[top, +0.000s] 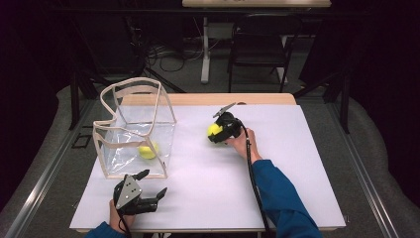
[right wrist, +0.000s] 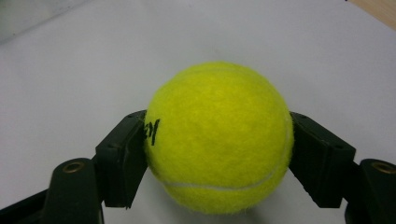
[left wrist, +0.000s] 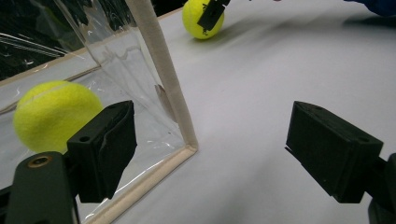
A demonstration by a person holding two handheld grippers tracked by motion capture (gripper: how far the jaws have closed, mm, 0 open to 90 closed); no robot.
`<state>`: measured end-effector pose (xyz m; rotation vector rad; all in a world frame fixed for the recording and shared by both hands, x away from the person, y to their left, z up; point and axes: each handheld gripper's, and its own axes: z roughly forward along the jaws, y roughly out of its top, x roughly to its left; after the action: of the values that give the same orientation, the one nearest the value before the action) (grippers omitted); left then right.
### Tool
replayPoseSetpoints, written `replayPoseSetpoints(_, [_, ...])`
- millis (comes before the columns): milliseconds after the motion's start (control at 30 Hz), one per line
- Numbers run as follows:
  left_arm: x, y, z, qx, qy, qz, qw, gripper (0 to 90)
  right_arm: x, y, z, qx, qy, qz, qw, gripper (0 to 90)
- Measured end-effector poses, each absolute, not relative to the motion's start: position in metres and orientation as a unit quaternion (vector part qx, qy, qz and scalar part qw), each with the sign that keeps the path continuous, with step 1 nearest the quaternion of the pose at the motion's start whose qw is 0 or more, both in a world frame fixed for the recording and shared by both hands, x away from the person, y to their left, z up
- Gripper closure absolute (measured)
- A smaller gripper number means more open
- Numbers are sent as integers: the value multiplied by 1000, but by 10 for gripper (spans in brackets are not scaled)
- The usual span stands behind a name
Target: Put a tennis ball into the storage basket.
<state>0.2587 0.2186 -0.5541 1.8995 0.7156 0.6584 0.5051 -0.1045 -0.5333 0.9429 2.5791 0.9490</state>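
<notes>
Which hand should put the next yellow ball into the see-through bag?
Probably the right. Its tongs are already shut on the free tennis ball on the white table. The left tongs are open, holding nothing, beside the clear bag, where another ball sits.

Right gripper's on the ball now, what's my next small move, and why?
Probably lift it straight up. The right gripper has its jaws pressed on both sides of the tennis ball, which sits on the white table, beside the clear bag.
</notes>
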Motion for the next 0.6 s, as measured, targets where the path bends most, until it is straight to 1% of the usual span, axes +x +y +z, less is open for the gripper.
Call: replayPoseSetpoints(600, [259,219,-554,780,293,271,483,160,495,-109,-513,310,880,336,133,262])
